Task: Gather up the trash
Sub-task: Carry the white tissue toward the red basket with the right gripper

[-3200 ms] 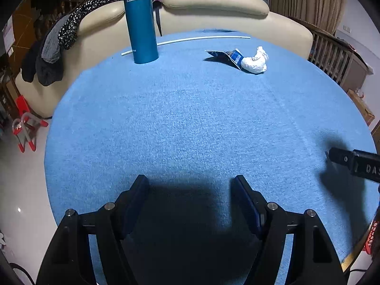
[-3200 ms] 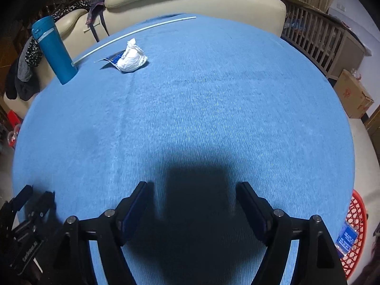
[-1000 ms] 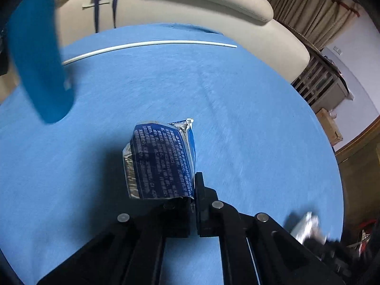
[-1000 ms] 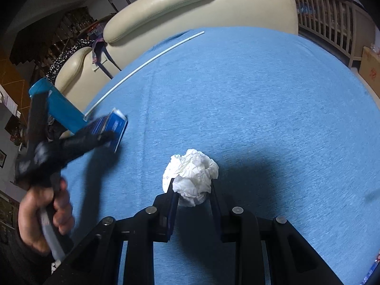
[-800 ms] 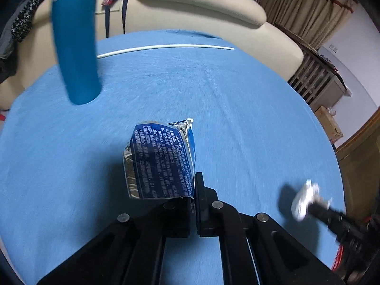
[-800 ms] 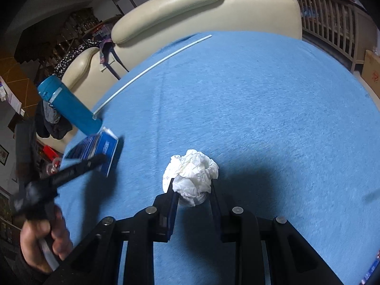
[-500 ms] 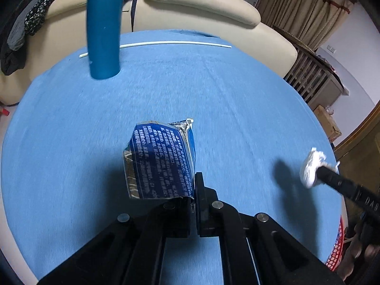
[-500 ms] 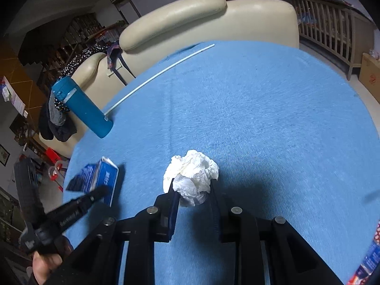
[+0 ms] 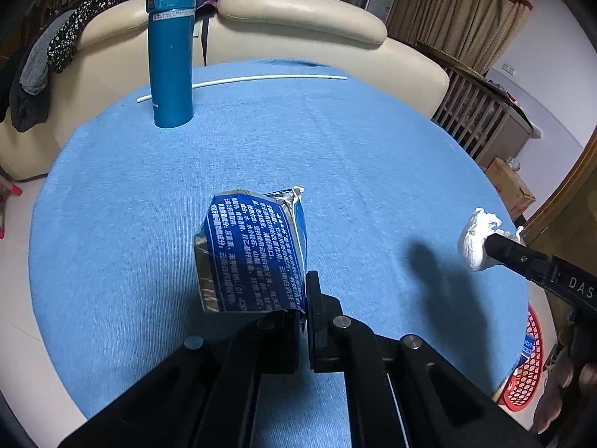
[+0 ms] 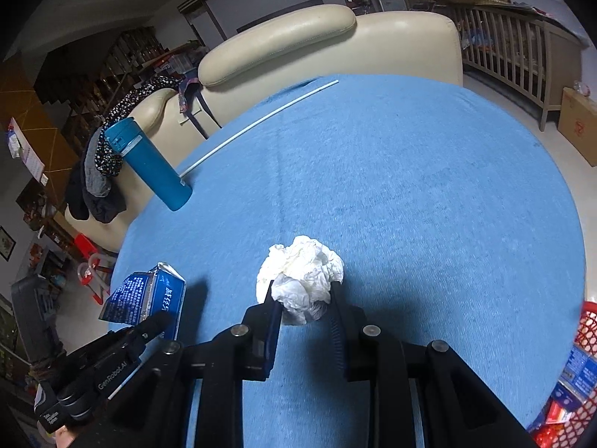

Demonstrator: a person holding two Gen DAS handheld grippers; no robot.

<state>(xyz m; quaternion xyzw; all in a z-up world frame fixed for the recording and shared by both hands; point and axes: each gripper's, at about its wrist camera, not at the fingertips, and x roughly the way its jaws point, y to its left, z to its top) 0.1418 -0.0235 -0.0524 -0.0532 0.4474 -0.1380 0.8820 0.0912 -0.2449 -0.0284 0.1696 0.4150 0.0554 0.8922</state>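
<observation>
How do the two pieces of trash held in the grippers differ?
The blue wrapper is flat, printed foil; the tissue ball is plain white and crumpled round. The left gripper pinches the wrapper's edge; the right gripper straddles the tissue ball. Both are lifted off the blue table.

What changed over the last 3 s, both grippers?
Both grippers were open and empty; wrapper and tissue lay together beside the bottle. Now the left gripper is shut on the blue wrapper and the right gripper on the crumpled tissue, both lifted and carried back toward the near edge. The bottle and white rod stayed put.
</observation>
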